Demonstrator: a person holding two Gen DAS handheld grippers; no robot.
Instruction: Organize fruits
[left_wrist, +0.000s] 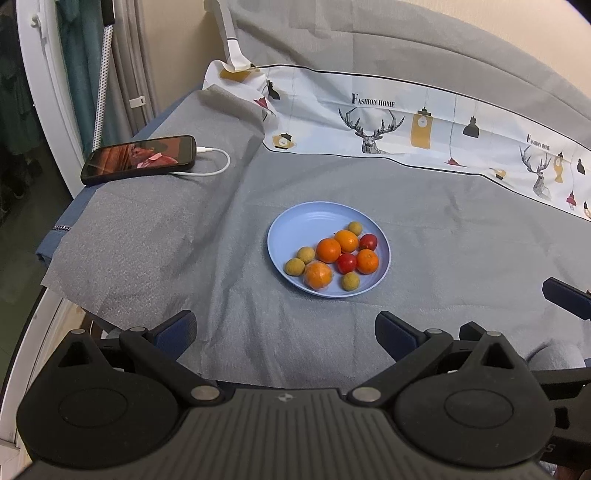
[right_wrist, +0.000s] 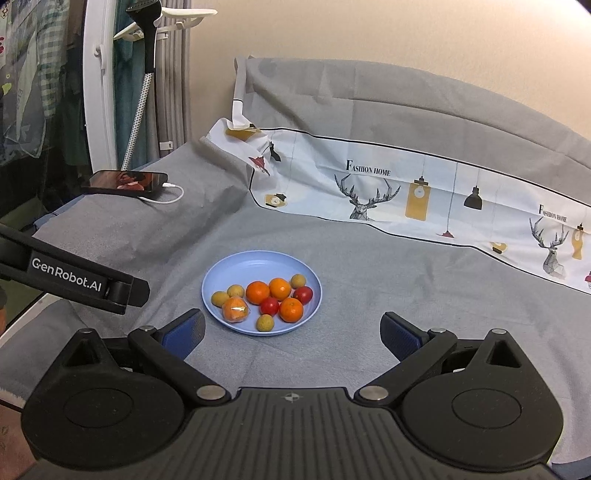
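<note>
A light blue plate sits on the grey cloth and holds several small oranges, two red tomatoes and several tan round fruits. One orange is wrapped in clear film. My left gripper is open and empty, short of the plate's near rim. In the right wrist view the same plate lies ahead of my right gripper, which is open and empty. The left gripper's finger shows at the left there.
A phone with a lit screen and a white cable lies at the far left of the table. A printed white cloth runs along the back. The table edge drops off at the left. The right gripper's finger shows at the right edge.
</note>
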